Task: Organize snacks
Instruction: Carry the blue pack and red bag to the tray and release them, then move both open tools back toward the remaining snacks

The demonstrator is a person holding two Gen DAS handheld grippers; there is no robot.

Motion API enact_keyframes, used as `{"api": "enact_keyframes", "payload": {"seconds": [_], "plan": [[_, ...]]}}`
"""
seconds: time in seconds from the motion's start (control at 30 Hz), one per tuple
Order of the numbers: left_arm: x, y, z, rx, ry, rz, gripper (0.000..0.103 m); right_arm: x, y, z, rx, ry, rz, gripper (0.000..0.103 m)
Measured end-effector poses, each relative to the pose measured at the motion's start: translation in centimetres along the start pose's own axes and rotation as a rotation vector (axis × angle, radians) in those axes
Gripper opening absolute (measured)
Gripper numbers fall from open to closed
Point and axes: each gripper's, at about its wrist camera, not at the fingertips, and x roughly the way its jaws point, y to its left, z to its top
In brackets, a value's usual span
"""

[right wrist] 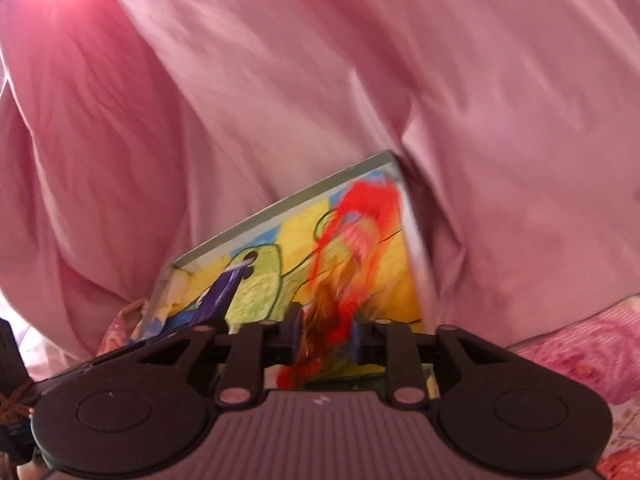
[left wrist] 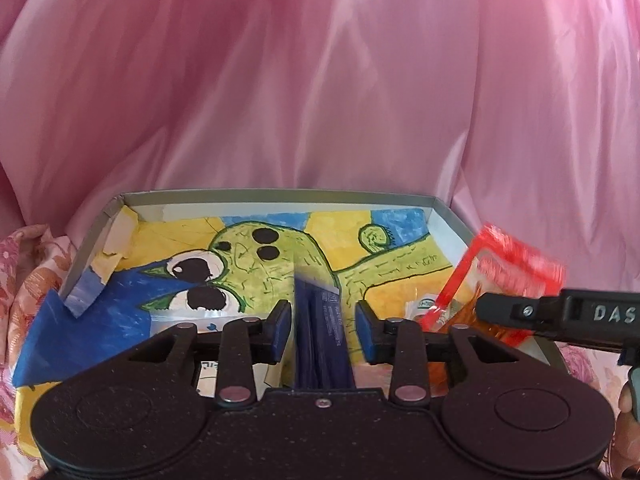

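Left wrist view: the left gripper (left wrist: 322, 322) hangs over the near edge of a shallow box (left wrist: 280, 194) lined with a painted cartoon drawing. A dark blue packet (left wrist: 320, 320) stands on edge between the blue pads (left wrist: 280, 326), and gaps show on both sides, so the jaws are spread and not pinching it. The packet sits inside the box near its front middle. To the right of the blue packet, a red-and-orange packet (left wrist: 508, 268) tilts over the box's right side at the tip of the right gripper, whose dark finger enters from the right edge. One small white-and-green sachet (left wrist: 424, 304) lies in the box just beside it. Pink cloth (left wrist: 320, 80) hangs behind the box.

Right wrist view: the right gripper (right wrist: 326, 336) has the red-and-orange packet (right wrist: 352, 248) between its pads, blurred. Contact is unclear, so the grip cannot be told. The blue packet (right wrist: 224, 292) shows left of it, over the box (right wrist: 280, 204).

Step, as judged: both packets are being released into the box. Next move likely calls for pulling both grippers clear without dragging the packets out.

Count: one box, two packets, one sachet, two grippers.
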Motion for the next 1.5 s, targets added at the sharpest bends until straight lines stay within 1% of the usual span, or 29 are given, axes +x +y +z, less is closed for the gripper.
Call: {"api": "enact_keyframes", "payload": {"seconds": [0.03, 0.07, 0.13, 0.17, 0.2, 0.23, 0.27, 0.3, 0.43, 0.67, 0.77, 0.97, 1.17, 1.27, 1.37, 1.5], "plan": [[-0.1, 0.0, 0.0, -0.002, -0.002, 0.002, 0.05, -0.1, -0.1, 0.1, 0.001, -0.005, -0.004, 0.039], [-0.2, -0.1, 0.0, -0.006, -0.01, 0.005, 0.052, -0.2, -0.1, 0.1, -0.002, -0.008, -0.01, 0.045], [-0.7, -0.1, 0.1, -0.012, -0.026, 0.011, 0.062, -0.7, -0.1, 0.1, -0.02, -0.023, -0.008, 0.052], [-1.0, -0.1, 0.1, -0.015, -0.037, 0.012, 0.064, -1.0, -0.1, 0.1, -0.026, -0.029, -0.008, 0.056], [-1.4, -0.1, 0.2, -0.019, -0.048, 0.015, 0.07, -1.2, -0.1, 0.0, -0.029, -0.035, -0.006, 0.058], [-1.8, 0.0, 0.3, -0.025, -0.063, 0.021, 0.076, -1.5, 0.0, 0.0, -0.031, -0.042, -0.004, 0.062], [-2.3, 0.0, 0.3, -0.033, -0.081, 0.027, 0.079, -1.9, 0.0, 0.0, -0.034, -0.051, -0.001, 0.067], [-2.7, 0.1, 0.4, -0.042, -0.096, 0.034, 0.083, -2.1, 0.1, 0.1, -0.038, -0.06, 0.001, 0.069], [-4.8, 0.4, 0.6, -0.078, -0.141, 0.054, 0.089, -3.7, 1.0, 0.3, -0.084, -0.096, -0.001, 0.086], [-9.6, 0.7, 0.2, -0.107, -0.241, 0.085, 0.095, -8.3, 3.5, -0.4, -0.222, -0.214, -0.037, 0.1], [-11.6, 0.5, -0.2, -0.105, -0.27, 0.101, 0.097, -10.5, 4.6, -1.3, -0.271, -0.277, -0.05, 0.103], [-16.1, 0.4, -1.5, -0.09, -0.323, 0.121, 0.101, -14.4, 6.3, -3.4, -0.314, -0.366, -0.061, 0.103], [-20.1, 0.6, -4.3, -0.088, -0.38, 0.132, 0.102, -17.8, 7.6, -6.7, -0.371, -0.45, -0.104, 0.103], [-21.8, 0.9, -6.1, -0.084, -0.392, 0.139, 0.102, -18.8, 7.8, -8.7, -0.399, -0.456, -0.124, 0.103], [-23.4, 1.3, -8.2, -0.086, -0.398, 0.145, 0.102, -19.6, 7.9, -10.8, -0.42, -0.445, -0.133, 0.103], [-25.2, 1.9, -11.0, -0.079, -0.389, 0.159, 0.102, -20.9, 7.7, -13.5, -0.418, -0.437, -0.147, 0.103]]}}
